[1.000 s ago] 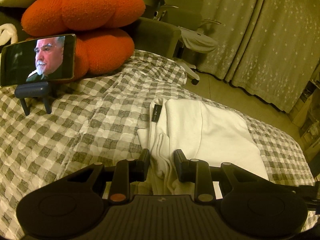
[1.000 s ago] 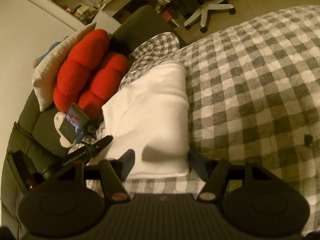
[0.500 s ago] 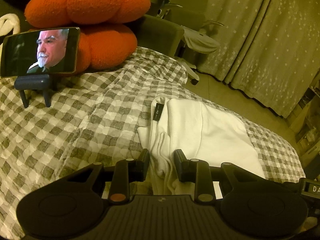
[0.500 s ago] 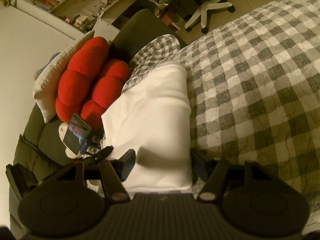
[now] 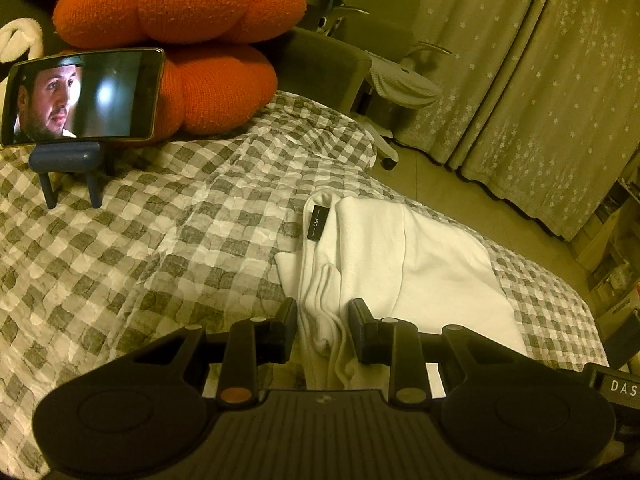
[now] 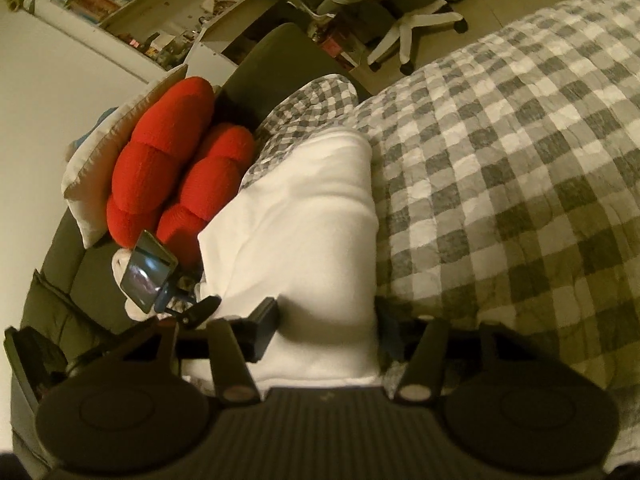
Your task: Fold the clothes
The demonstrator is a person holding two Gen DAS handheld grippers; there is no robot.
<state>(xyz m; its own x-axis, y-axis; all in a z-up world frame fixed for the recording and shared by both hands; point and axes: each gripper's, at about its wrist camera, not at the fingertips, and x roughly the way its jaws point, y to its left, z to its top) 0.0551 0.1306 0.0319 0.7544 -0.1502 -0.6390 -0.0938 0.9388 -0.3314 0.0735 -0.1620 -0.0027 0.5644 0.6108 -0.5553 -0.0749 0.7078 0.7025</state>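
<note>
A folded white garment (image 5: 400, 264) lies on the grey-and-white checked quilt (image 5: 160, 240), its black neck label (image 5: 319, 222) showing on the inner collar. The left gripper (image 5: 323, 326) sits low over the garment's near edge, its two fingers a narrow gap apart with bunched white cloth rising between them; they seem to rest either side of the fold rather than pinch it, though the contact is hard to judge. In the right wrist view the right gripper (image 6: 326, 330) straddles the opposite end of the garment (image 6: 304, 232), jaws spread wide, with the cloth filling the gap. A phone (image 5: 82, 96) on a small blue stand (image 5: 68, 164) leans against an orange knitted cushion (image 5: 180, 24)
</note>
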